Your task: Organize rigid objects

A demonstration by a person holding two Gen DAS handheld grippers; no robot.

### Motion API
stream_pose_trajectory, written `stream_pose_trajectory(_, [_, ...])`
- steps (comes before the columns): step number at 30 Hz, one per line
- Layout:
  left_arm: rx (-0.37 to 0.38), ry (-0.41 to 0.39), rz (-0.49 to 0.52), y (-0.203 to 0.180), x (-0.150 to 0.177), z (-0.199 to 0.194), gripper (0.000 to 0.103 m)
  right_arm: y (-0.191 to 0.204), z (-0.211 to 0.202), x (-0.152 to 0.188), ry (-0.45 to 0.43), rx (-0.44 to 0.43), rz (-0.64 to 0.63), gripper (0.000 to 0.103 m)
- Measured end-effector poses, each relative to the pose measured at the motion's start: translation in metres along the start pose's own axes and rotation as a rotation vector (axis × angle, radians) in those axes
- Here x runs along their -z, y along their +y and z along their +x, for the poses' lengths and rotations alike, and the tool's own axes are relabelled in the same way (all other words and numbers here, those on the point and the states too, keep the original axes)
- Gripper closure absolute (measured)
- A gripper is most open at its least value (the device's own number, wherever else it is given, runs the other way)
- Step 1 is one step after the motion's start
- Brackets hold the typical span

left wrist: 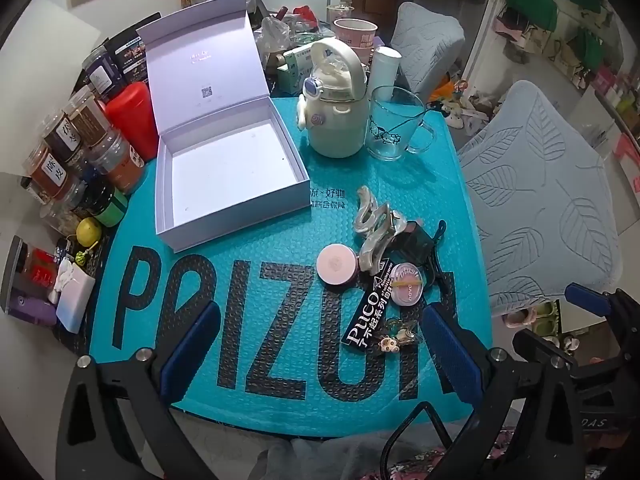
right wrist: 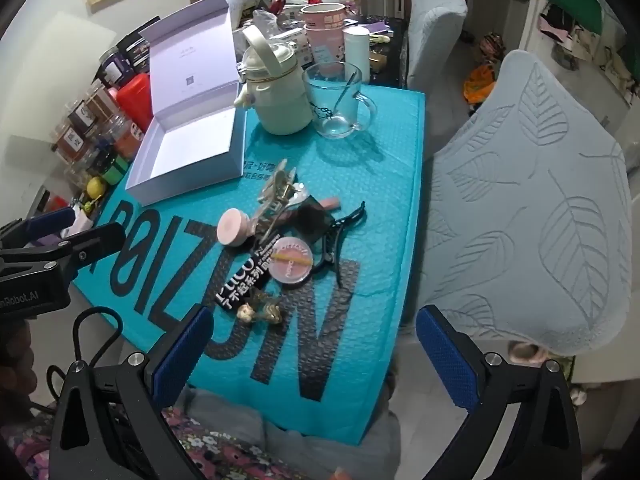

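Observation:
An open white box (left wrist: 228, 168) (right wrist: 188, 152) with its lid raised sits on the teal mat (left wrist: 280, 360) (right wrist: 380, 208), empty. A pile of small items lies right of it: a pink round case (left wrist: 337, 264) (right wrist: 233, 227), a pale hair claw (left wrist: 374, 228) (right wrist: 276, 196), a clear-lid pink compact (left wrist: 407, 283) (right wrist: 294, 263), a black PUCO stick (left wrist: 366, 316) (right wrist: 240, 286), a black clip (right wrist: 340, 232) and a small charm (left wrist: 394, 344) (right wrist: 260, 308). My left gripper (left wrist: 320, 344) is open and empty, low over the mat's front. My right gripper (right wrist: 316, 344) is open and empty near the pile.
A cream bottle (left wrist: 336, 112) (right wrist: 276, 88) and a glass mug (left wrist: 394, 124) (right wrist: 336, 100) stand behind the pile. Spice jars (left wrist: 80, 148) and a red container (left wrist: 132, 120) line the left. A grey padded chair (left wrist: 540, 200) (right wrist: 532, 208) stands at the right edge.

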State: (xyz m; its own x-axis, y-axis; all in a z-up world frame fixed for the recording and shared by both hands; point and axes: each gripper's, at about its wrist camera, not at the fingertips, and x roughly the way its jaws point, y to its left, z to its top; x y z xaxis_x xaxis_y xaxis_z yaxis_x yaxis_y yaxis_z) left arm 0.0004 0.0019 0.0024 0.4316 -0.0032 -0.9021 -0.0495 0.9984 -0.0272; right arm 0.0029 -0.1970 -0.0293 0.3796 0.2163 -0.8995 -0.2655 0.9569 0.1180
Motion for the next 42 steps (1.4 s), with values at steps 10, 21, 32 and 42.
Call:
stream_pose_trajectory(10, [0.002,-0.011,-0.005,-0.0011,0.0001,-0.0022,0.000,0.0023,-0.0006,-0.0003,-0.002,0.017,-0.008,0.000])
stream_pose_trajectory(21, [0.005,-0.012,-0.013,0.0015,0.0027,-0.0031,0.000,0.0018,-0.0030,-0.0002,-0.009,0.025,-0.005,0.000])
stream_pose_trajectory(32, [0.010,-0.008,-0.017,0.0022,0.0042,-0.0030,0.000,0.0030,-0.0034,0.0008,-0.004,0.025,-0.007,0.000])
stream_pose_trajectory(42, [0.010,-0.008,-0.015,0.0021,0.0045,-0.0027,0.000,0.0041,-0.0026,0.0017,-0.001,0.026,-0.005,0.000])
